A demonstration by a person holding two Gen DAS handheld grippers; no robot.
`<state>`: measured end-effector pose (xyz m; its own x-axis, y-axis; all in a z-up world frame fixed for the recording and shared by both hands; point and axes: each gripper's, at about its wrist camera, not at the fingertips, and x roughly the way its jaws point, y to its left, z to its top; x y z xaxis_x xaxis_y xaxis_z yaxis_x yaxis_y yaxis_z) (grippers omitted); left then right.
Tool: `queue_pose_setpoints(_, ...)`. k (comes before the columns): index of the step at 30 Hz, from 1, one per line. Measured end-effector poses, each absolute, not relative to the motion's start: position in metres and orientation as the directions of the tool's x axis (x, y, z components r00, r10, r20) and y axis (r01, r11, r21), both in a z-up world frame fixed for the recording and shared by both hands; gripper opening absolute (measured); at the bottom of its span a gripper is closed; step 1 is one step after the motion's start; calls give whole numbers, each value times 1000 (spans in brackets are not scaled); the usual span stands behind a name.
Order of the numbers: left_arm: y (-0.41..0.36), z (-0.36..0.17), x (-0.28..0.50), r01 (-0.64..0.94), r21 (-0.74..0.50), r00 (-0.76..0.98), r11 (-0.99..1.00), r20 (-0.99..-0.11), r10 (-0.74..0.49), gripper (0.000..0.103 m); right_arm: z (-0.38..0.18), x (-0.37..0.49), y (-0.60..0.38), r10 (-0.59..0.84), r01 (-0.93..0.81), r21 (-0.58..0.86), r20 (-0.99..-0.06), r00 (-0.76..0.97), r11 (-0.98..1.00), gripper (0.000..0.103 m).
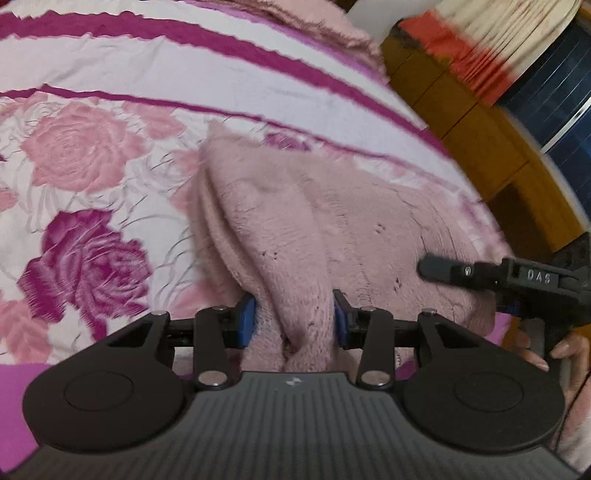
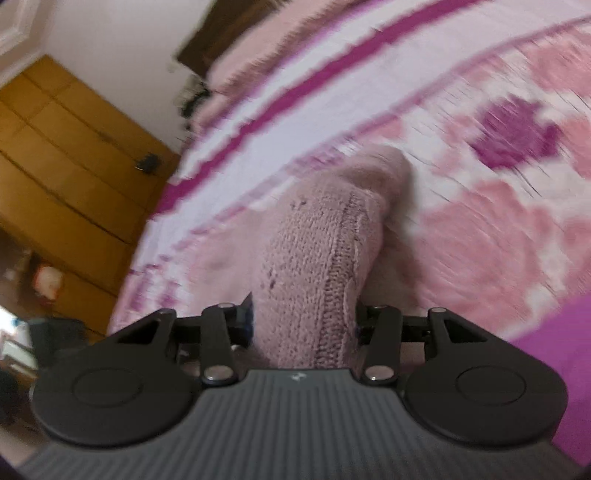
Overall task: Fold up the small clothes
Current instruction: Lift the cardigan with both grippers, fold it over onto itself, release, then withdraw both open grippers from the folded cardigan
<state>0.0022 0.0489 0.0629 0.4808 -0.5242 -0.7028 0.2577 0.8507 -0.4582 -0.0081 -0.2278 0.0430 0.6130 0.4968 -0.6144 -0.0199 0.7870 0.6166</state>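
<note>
A small pink knitted garment (image 1: 295, 221) lies partly raised over the floral bedsheet (image 1: 92, 147). My left gripper (image 1: 295, 317) is shut on a bunched fold of its near edge, the blue pads pressing in from both sides. One black finger (image 1: 443, 270) of the right gripper reaches over the garment's right part, with a hand (image 1: 554, 354) behind it. In the right wrist view, the right gripper (image 2: 304, 321) is shut on a thick roll of the same garment (image 2: 317, 251), which stretches away over the sheet (image 2: 480, 221). That view is blurred.
A wooden cabinet (image 1: 461, 122) stands past the bed's right edge, below an orange and cream curtain (image 1: 480, 44). Fluffy pink bedding (image 1: 314, 22) lies at the far end of the bed. The right wrist view has the wooden cabinet (image 2: 55, 147) at its left.
</note>
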Motion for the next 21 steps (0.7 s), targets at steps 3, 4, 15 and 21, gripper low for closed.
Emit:
queue_pose_setpoints(3, 45, 58, -5, 258, -402, 488, 879, -731, -477, 48, 19, -12, -218, 410, -31, 496, -680, 608, 868, 60)
queue_pose_setpoints(4, 45, 59, -7, 261, -379, 495, 888, -737, -461, 49, 16, -15, -215, 399, -53, 474, -671, 624, 879, 61)
queue_pose_setpoints(15, 40, 79, -32, 246, -227, 582, 942, -743, -330, 56, 38, -42, -212, 310, -77, 361, -651, 693, 929, 66)
queue_pose_setpoints(21, 34, 88, -53, 203, -172, 605, 964, -752, -261, 75, 51, -65, -211, 297, -72, 353, -639, 710, 933, 67)
